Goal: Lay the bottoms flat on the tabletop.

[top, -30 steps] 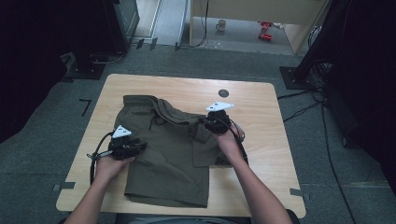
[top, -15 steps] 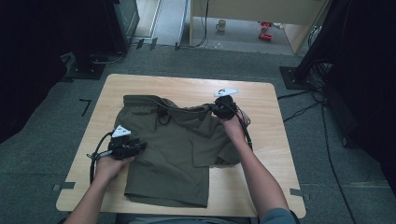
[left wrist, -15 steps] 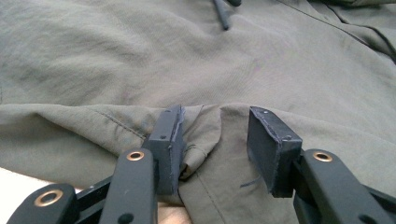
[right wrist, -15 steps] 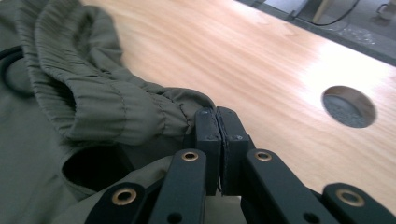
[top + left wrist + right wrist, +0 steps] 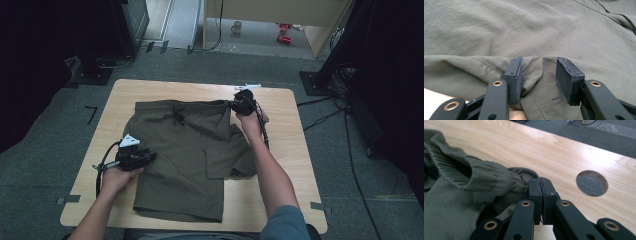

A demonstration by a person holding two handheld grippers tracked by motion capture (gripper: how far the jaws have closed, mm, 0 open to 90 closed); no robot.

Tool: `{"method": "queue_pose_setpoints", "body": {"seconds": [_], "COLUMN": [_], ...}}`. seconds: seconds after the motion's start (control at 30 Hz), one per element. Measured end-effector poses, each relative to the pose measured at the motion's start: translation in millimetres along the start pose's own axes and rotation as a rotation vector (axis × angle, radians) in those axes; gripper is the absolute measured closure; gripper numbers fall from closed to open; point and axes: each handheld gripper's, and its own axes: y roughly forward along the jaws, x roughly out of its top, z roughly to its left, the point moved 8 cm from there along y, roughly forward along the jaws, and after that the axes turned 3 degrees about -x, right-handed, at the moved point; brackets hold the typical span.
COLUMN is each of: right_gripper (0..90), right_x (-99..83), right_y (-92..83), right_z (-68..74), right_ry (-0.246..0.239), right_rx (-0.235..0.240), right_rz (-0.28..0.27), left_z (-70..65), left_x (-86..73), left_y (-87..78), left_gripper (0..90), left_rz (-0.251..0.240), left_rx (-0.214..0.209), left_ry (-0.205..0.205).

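Lying across the wooden counter [image 5: 295, 165] are olive-green shorts [image 5: 185, 150], waistband toward the far edge and the leg hems toward the person. On the side of the right hand the cloth is folded over and bunched.

At the far right corner of the waistband, the right claw [image 5: 239, 102] has its 2 jaws pressed flat together. In the right gripper view the right claw [image 5: 540, 185] pinches the gathered, ribbed edge of the shorts [image 5: 466, 187] just above the counter [image 5: 564, 152], near a round hole [image 5: 592, 183] in the board.

At the near left side of the shorts, the left claw [image 5: 146, 159] rests at the garment's side edge. In the left gripper view the left claw [image 5: 539, 72] stands parted, with a raised ridge of the shorts [image 5: 529, 30] between its pads; one pad touches the fold, the other stands clear of it.
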Motion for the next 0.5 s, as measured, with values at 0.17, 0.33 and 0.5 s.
{"method": "queue_pose_setpoints", "body": {"seconds": [0.17,0.33,0.5], "right_gripper": [88.6,88.1,68.4], "right_x": [8.8,15.6,26.6], "right_y": [11.8,19.5,11.5], "right_z": [-14.2,-27.5,-28.7], "right_ry": [0.036,0.048,0.027], "right_rx": [-0.033,-0.071,-0.117], "right_rz": [0.016,0.034,-0.028], "left_z": [-0.3,-0.7,-0.8], "left_x": [-0.1,0.2,0.1], "left_y": [0.1,0.7,0.8], "left_gripper": [57.1,57.1,57.0], "left_rz": [-0.001,-0.005,-0.006], "left_rx": [0.004,0.006,0.007], "left_ry": [0.004,0.004,0.009]}}
